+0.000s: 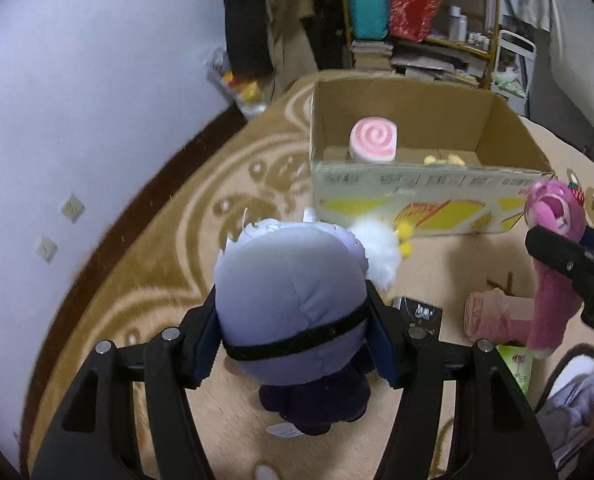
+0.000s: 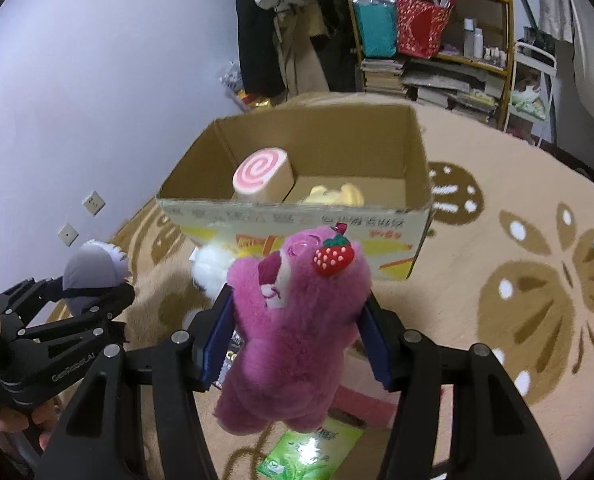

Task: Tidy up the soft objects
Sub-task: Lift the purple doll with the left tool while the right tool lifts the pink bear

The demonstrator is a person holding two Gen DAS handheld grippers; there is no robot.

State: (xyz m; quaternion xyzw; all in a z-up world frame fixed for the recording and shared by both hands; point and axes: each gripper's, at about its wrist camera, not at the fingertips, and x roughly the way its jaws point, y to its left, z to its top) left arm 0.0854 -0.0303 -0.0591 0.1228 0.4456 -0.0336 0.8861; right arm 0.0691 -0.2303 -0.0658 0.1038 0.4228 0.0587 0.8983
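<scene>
My left gripper (image 1: 293, 336) is shut on a lavender-headed plush doll (image 1: 289, 300) with a black band, held off the rug; the same doll (image 2: 91, 270) shows at the left of the right wrist view. My right gripper (image 2: 295, 336) is shut on a pink plush bear (image 2: 297, 320) with a strawberry on its ear, also lifted; that bear (image 1: 553, 248) hangs at the right edge of the left wrist view. Ahead stands an open cardboard box (image 1: 417, 196) (image 2: 297, 216) holding a pink swirl roll cushion (image 1: 373, 138) (image 2: 263, 174) and a yellow plush (image 2: 337, 196).
A white fluffy toy (image 1: 381, 248) (image 2: 211, 268) lies on the beige patterned rug (image 2: 517, 280) by the box's front. A pink roll (image 1: 493, 316), a dark packet (image 1: 419, 314) and a green packet (image 2: 309, 452) lie below. Cluttered shelves (image 2: 437, 40) and hanging clothes stand behind.
</scene>
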